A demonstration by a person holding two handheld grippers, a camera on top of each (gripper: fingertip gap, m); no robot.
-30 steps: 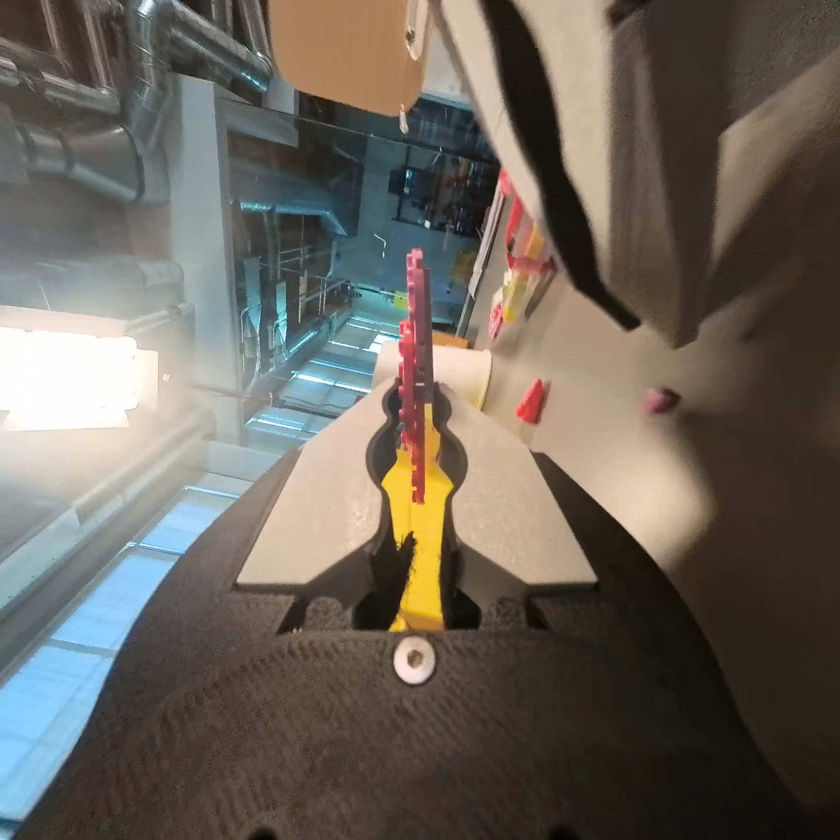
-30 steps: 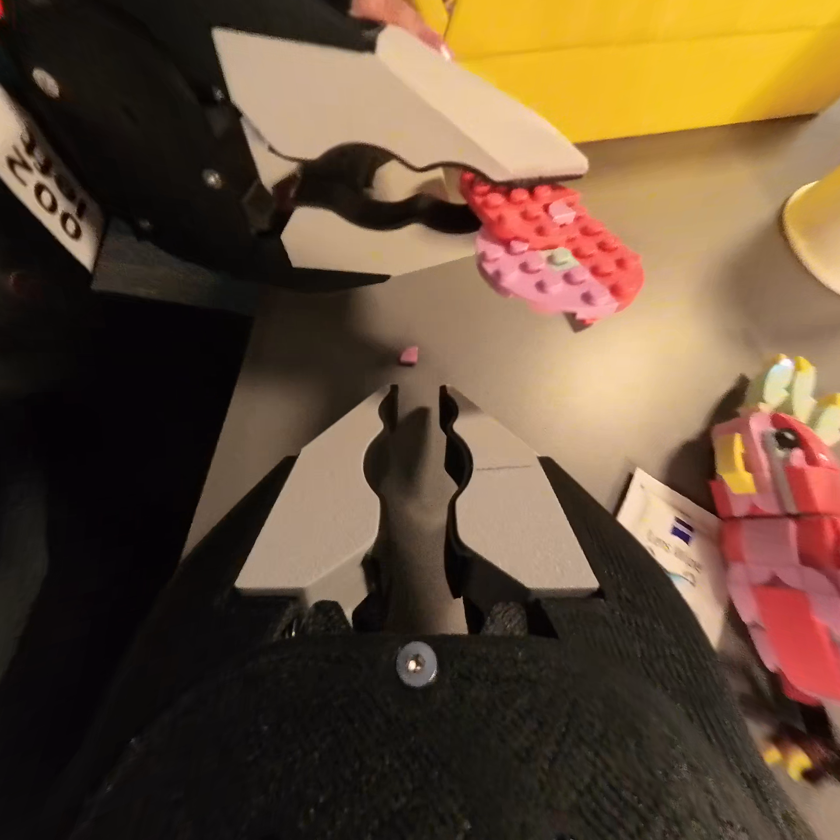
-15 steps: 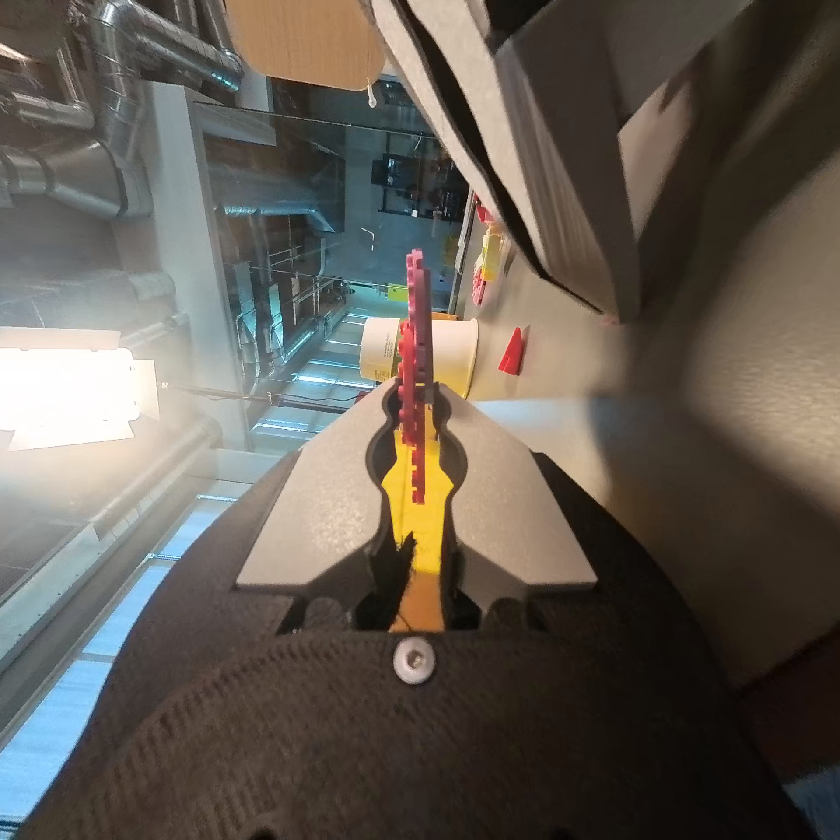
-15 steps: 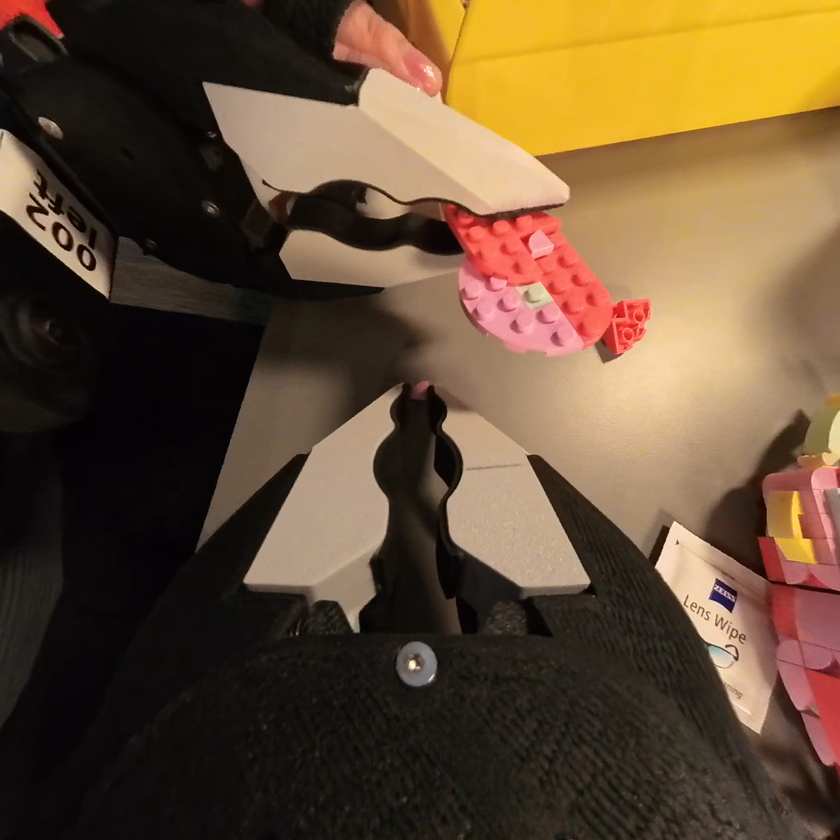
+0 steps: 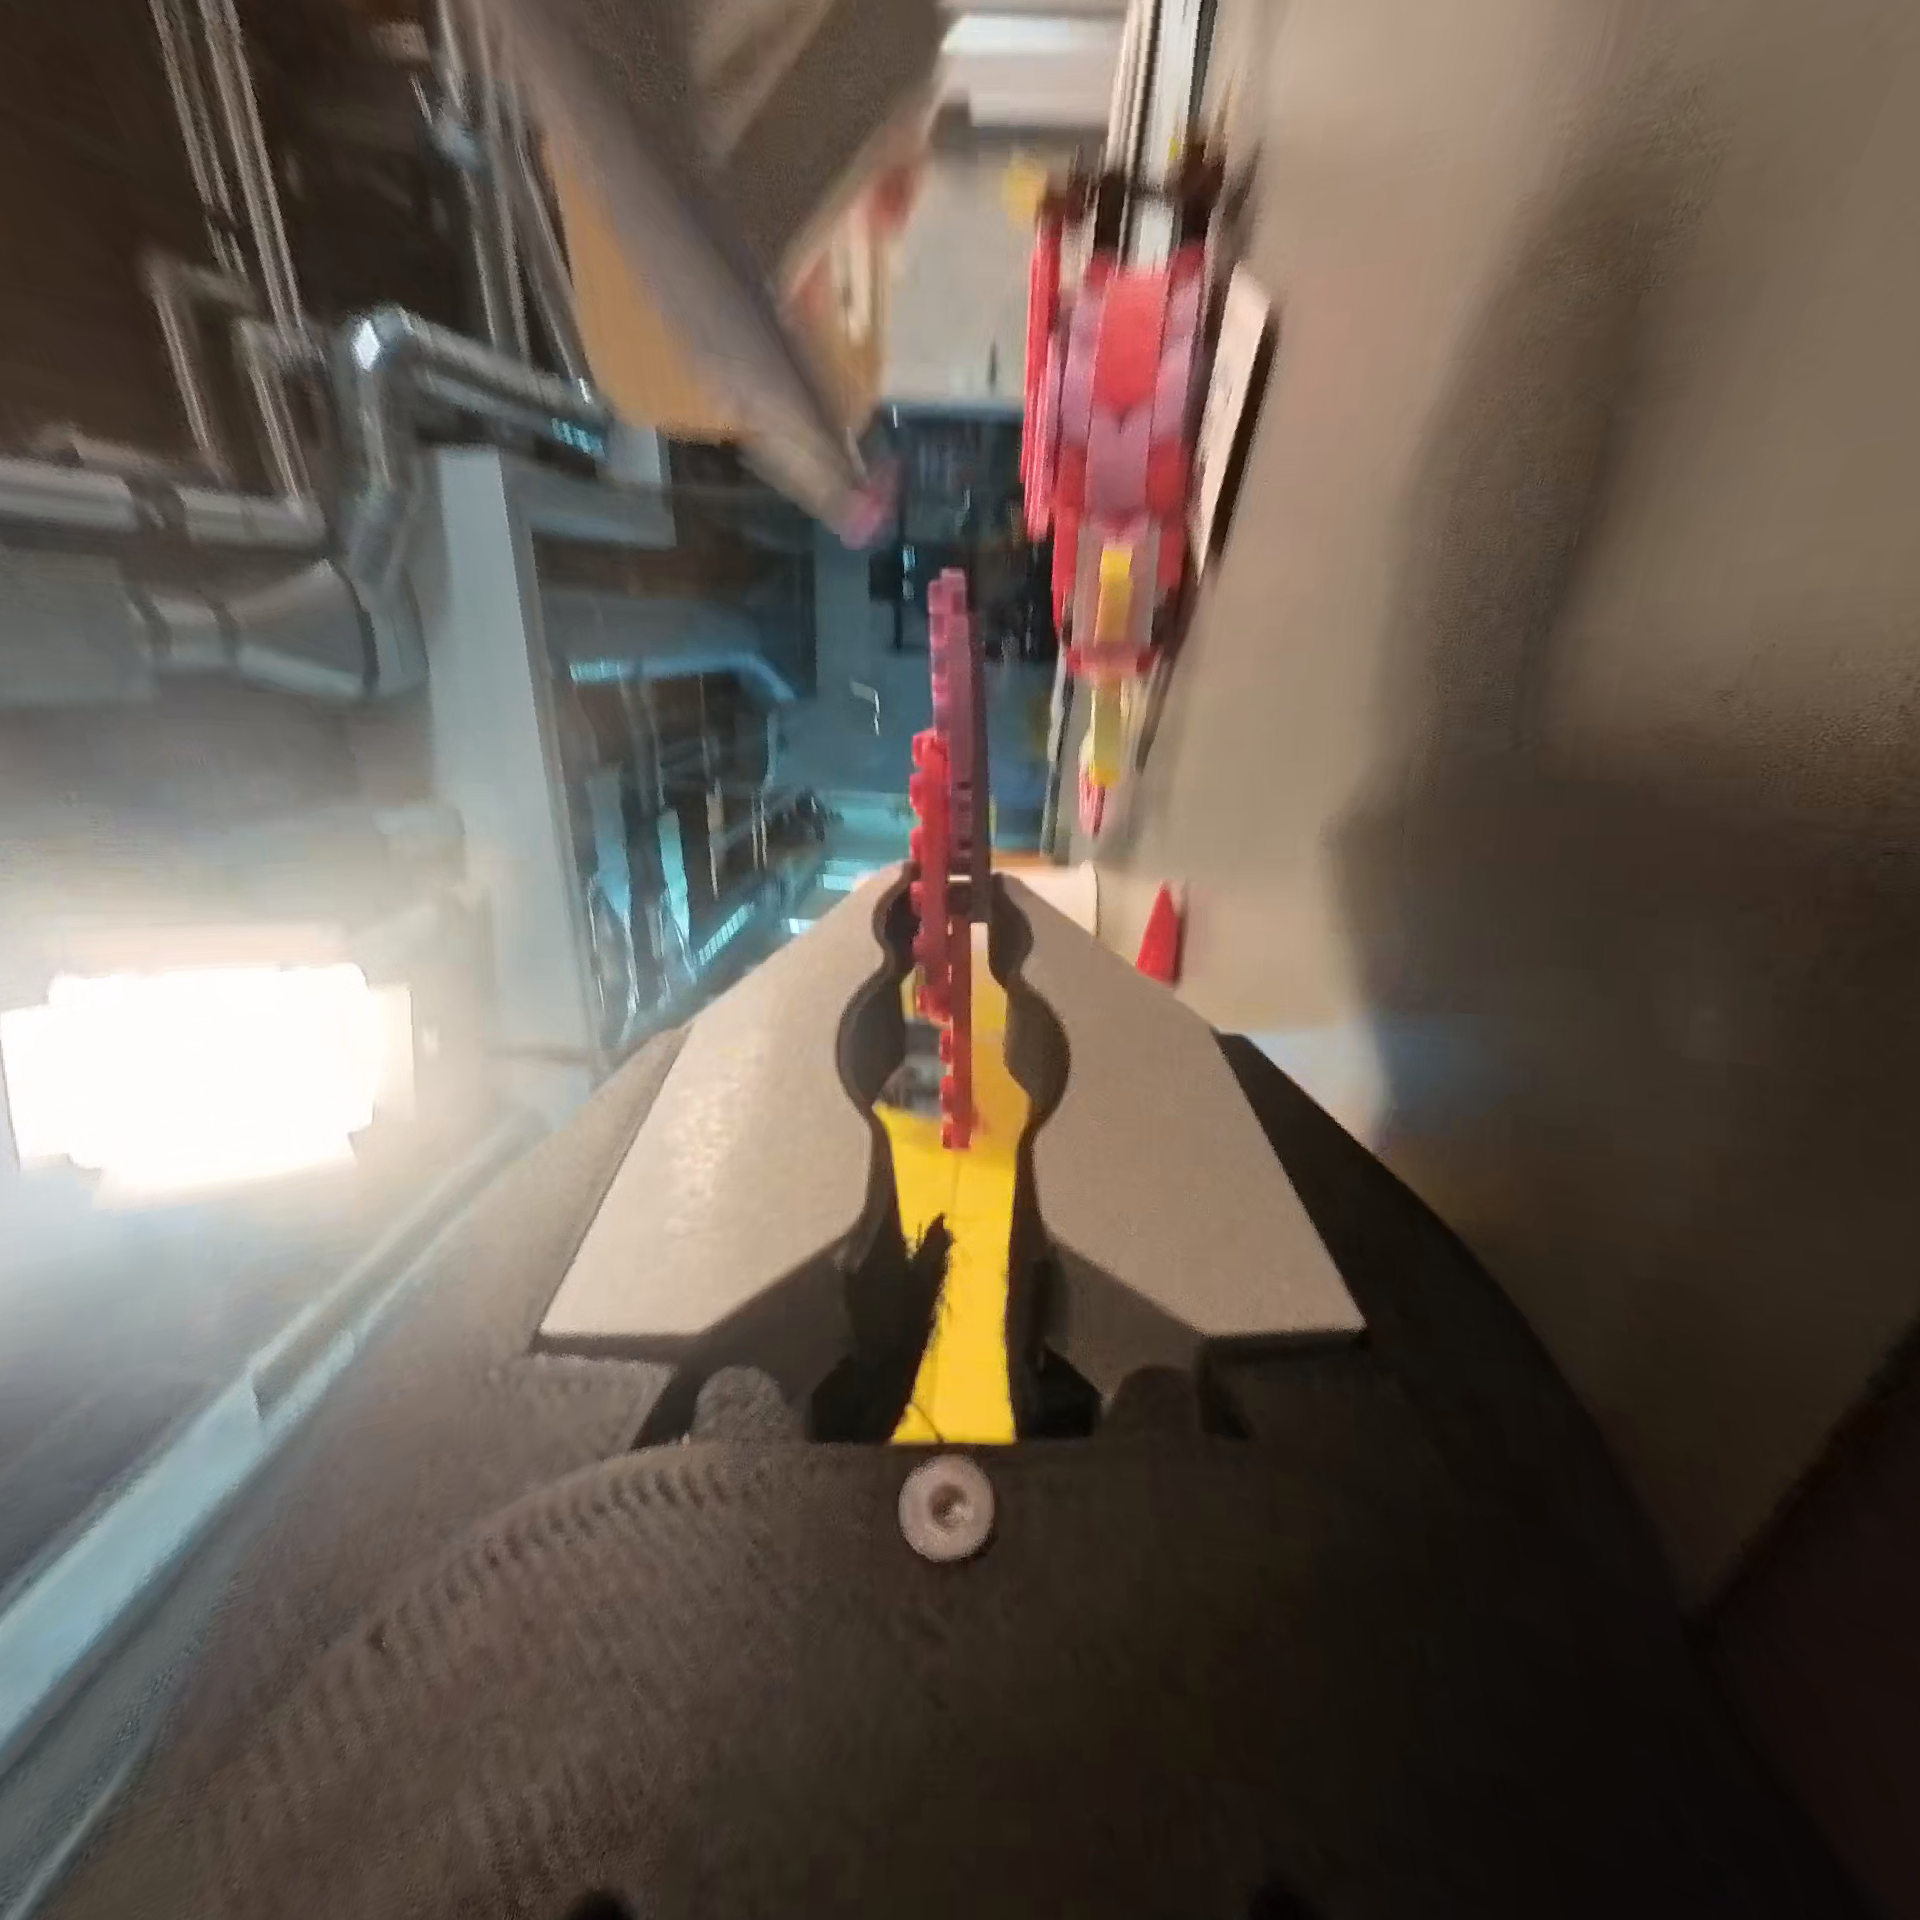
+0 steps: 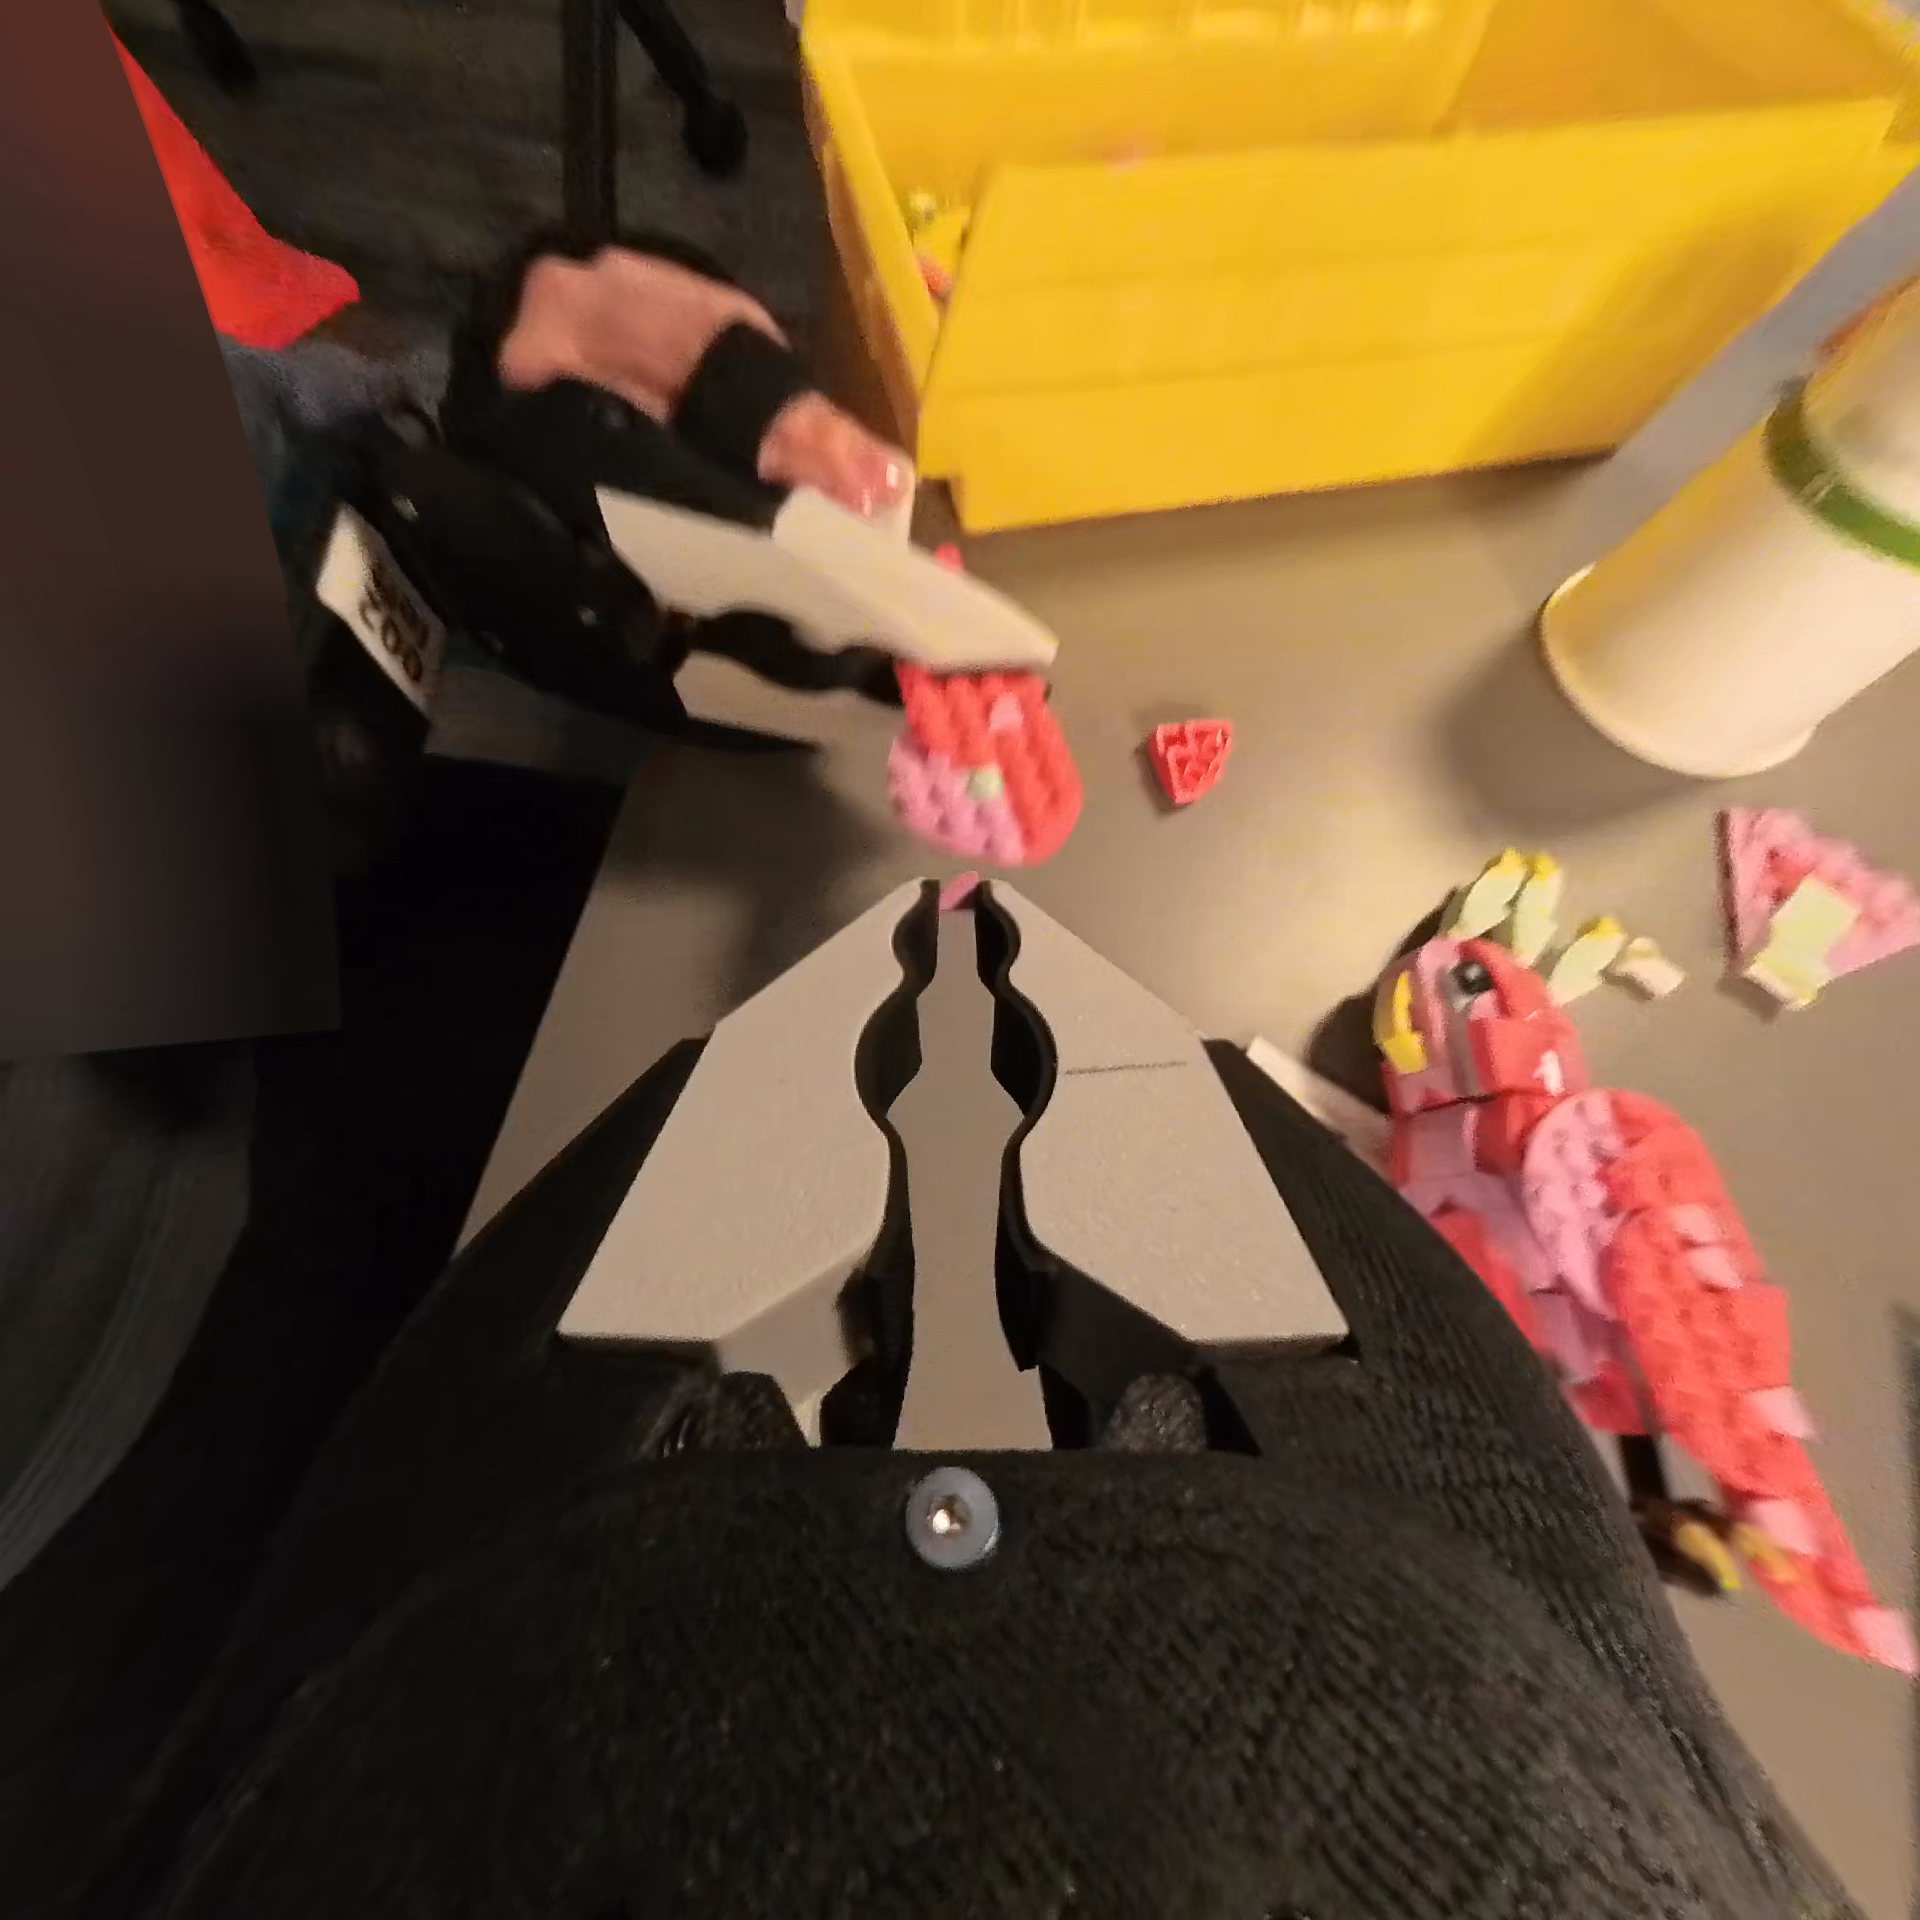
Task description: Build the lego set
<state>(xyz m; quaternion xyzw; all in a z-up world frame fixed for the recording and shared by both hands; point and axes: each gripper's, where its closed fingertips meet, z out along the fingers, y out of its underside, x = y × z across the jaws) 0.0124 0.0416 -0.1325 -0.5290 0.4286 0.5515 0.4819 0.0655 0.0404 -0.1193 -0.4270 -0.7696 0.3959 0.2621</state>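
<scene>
grey tabletop [image 5: 1558,727] runs up the right of the left wrist view, which is tipped sideways and blurred, with pipes [image 5: 260,520] and a bright lamp [image 5: 197,1070] on the left. we see the left gripper [image 5: 951,894] clamped narrow on a red and pink plate [image 5: 956,831], seen edge on, both pads against it and most of it jutting out past the tips. beyond it on the table lie a brick bird [image 5: 1117,468] and a red wedge [image 5: 1158,930].

grey tabletop [image 6: 1299,675] fills the right wrist view too. we see the right gripper [image 6: 958,894] nearly closed, pinching a small pink piece [image 6: 961,891] at its very tips. just beyond, the left gripper [image 6: 966,665], held in a hand [image 6: 665,343], grips the plate [image 6: 982,774] above the table. right of the plate lies the wedge [image 6: 1193,758]; farther right a cup [image 6: 1745,613] on its side, and a yellow bin [image 6: 1351,260] at the far edge. the bird [image 6: 1590,1174] lies near right, loose wing pieces [image 6: 1818,904] beside it.
</scene>
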